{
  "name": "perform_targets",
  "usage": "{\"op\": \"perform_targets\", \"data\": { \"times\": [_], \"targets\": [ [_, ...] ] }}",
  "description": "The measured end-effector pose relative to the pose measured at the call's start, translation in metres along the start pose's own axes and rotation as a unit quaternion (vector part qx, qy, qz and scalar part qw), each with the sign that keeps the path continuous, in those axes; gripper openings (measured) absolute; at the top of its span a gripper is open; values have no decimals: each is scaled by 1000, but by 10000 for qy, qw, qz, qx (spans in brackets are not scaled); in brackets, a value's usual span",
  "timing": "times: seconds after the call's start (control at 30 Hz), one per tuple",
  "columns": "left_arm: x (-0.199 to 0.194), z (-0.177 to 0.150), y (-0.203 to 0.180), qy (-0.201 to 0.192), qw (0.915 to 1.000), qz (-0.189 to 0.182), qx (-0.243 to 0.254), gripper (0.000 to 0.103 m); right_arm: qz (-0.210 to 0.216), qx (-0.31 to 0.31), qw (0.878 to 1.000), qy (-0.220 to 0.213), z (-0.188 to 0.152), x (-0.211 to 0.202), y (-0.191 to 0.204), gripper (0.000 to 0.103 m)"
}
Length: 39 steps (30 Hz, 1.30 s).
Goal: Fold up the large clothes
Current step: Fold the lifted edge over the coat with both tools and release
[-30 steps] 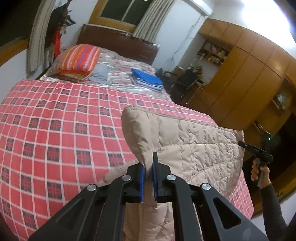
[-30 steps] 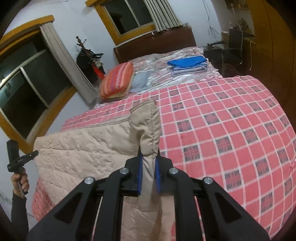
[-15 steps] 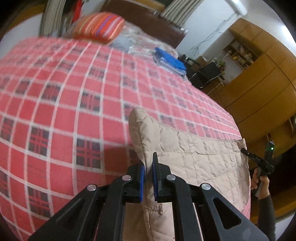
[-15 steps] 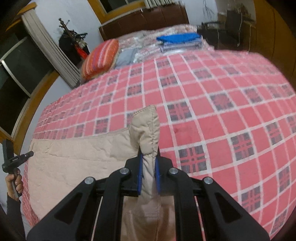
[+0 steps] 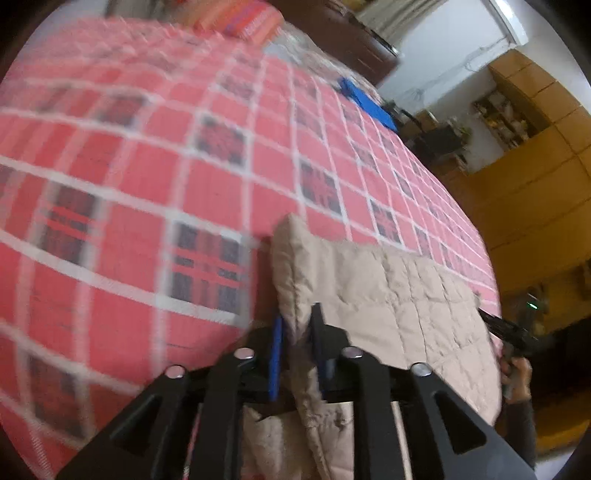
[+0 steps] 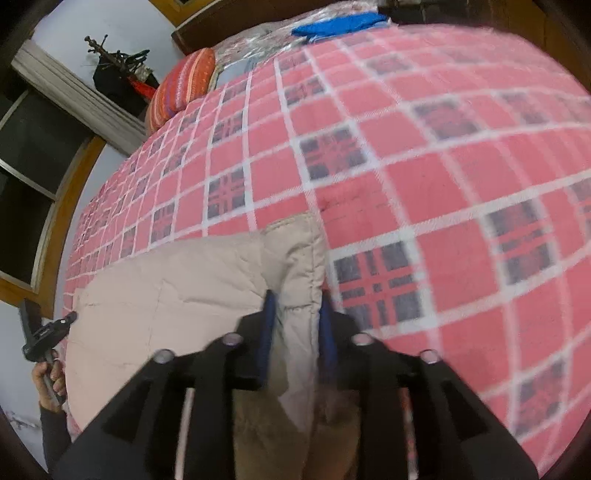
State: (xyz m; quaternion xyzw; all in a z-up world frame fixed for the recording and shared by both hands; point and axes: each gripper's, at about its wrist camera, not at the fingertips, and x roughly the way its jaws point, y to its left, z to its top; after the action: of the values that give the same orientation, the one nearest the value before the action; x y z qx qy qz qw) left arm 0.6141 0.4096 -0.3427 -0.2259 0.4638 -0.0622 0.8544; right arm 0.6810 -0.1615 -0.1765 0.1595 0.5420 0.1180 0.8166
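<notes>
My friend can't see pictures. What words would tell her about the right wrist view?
The right hand-held gripper pinches a corner of a beige quilted garment lying on a bed with a red checked bedspread. A striped pillow and folded blue clothes sit far off.

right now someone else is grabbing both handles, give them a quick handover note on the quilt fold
Left claw: shut on one corner of the beige quilt, low over the red checked bedspread.
Right claw: shut on the other corner of the same quilt edge, also low over the bedspread.
Quilt: stretched between the two claws, the rest hanging off the near edge of the bed.
Done: both corners gripped and carried out over the bed.
Left: lay the held edge flat, let go, then make the remaining folds. The blue folded stack and striped pillow sit far up the bed, out of the way.
</notes>
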Motion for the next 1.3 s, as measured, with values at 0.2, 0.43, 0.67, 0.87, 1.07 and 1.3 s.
{"op": "perform_targets", "data": {
  "times": [0.2, 0.43, 0.67, 0.87, 1.07, 1.3],
  "targets": [
    [-47, -10, -45, -336, 9961, -722, 386, 26, 456, -107, 9982, -384, -16, -49, 14, 33],
    [28, -37, -28, 797, 9966, -199, 36, 6, 756, 206, 9959, 450, -36, -6, 6, 25],
    [15, -34, -28, 731, 9971, -186, 41, 7, 411, 160, 9977, 518, -37, -10, 7, 9],
    [-61, -81, -73, 480, 9892, -1078, 869, 25, 926, -578, 9939, 183, -91, -74, 54, 16],
    [-25, -120, -41, 807, 9926, -747, 508, 12, 529, -633, 9951, 539, -127, -41, 58, 4],
    [-64, -130, -44, 370, 9958, -736, 409, 16, 440, -701, 9959, 376, -140, -61, 72, 8]
  ]
}}
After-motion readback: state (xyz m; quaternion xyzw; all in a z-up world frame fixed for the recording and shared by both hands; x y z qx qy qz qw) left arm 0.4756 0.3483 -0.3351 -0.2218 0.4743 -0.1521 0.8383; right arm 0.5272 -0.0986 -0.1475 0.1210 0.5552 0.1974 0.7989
